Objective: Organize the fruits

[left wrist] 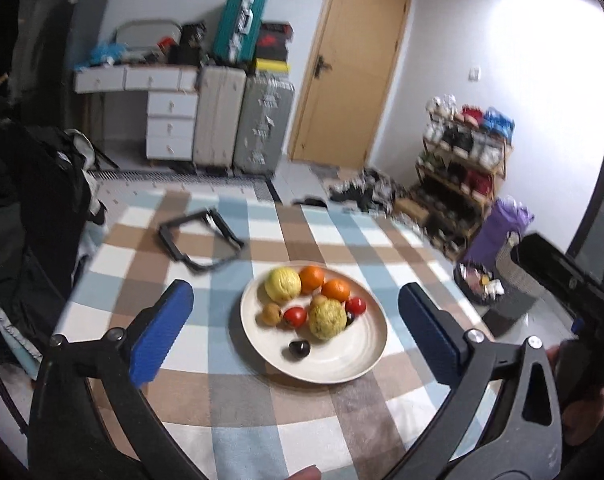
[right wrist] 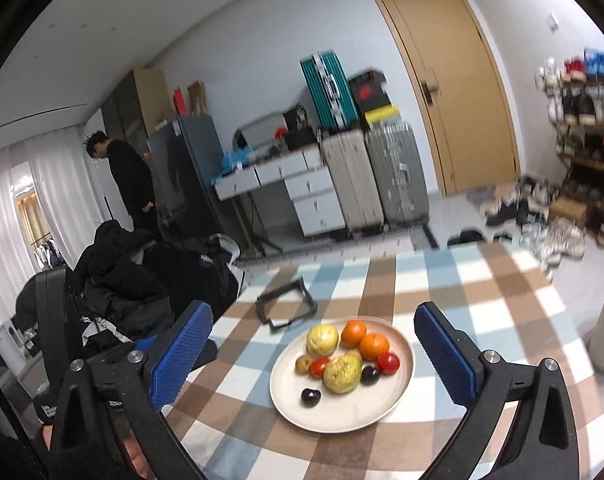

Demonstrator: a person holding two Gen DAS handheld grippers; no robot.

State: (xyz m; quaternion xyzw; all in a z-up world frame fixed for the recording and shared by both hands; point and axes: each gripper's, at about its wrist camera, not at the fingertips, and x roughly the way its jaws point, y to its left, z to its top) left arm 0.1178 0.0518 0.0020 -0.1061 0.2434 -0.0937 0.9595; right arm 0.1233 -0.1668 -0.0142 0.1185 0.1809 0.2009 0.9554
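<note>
A cream plate (left wrist: 358, 364) (right wrist: 366, 416) sits on a checked tablecloth and holds several fruits. There are two oranges (left wrist: 312, 278) (right wrist: 354, 333), two bumpy yellow fruits (left wrist: 327, 319) (right wrist: 342, 372), two red tomatoes (left wrist: 294, 316) (right wrist: 388, 362), a small brown fruit (left wrist: 270, 313) (right wrist: 302, 364) and dark plums (left wrist: 299, 349) (right wrist: 310, 397). My left gripper (left wrist: 297, 332) is open and empty, held above the plate's near side. My right gripper (right wrist: 314, 356) is open and empty, also above the plate.
A black square frame (left wrist: 201, 243) (right wrist: 286, 308) lies on the table beyond the plate. Black coats (right wrist: 141, 280) are piled on a chair to the left. Suitcases (left wrist: 241, 120), a door and a shoe rack (left wrist: 462, 168) stand behind. A person (right wrist: 129, 184) stands far left.
</note>
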